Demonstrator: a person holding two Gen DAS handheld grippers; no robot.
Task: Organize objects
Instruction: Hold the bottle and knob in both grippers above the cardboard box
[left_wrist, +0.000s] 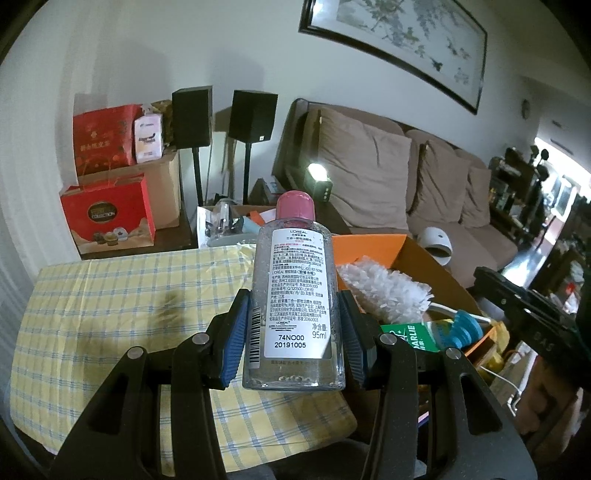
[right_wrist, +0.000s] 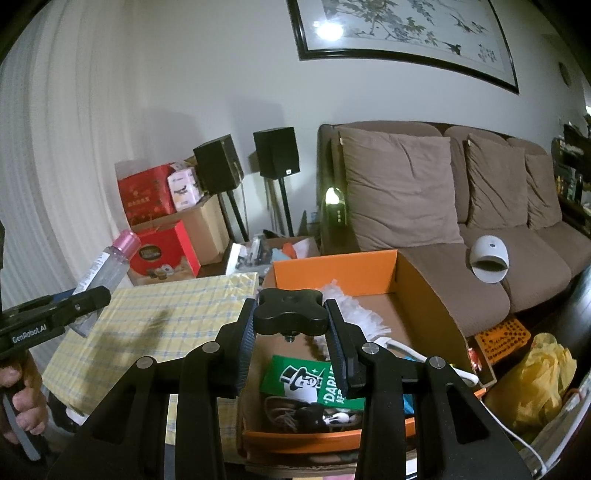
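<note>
At far left, you are holding the left tool (left_wrist: 294, 328) above the checked surface (left_wrist: 110, 295), its blue pads (left_wrist: 236, 332) clamping a clear bottle (left_wrist: 294, 295) with a pink cap; the bottle is standing upright and well clear of the cloth. Because the pads are gripping smooth plastic low on the body, the bottle is likely to tip or slide if you are swinging it quickly. To the right, the orange box (right_wrist: 424, 295) is sitting just beside the surface, already holding a white duster (right_wrist: 354, 310) and a green toothpaste carton (right_wrist: 295, 380). Over it, you are holding the right tool (right_wrist: 291, 328), its jaws gripping a black four-lobed knob (right_wrist: 291, 310). Releasing either item from this height risks a bounce off the contents, and the two tools may be colliding over the box.
</note>
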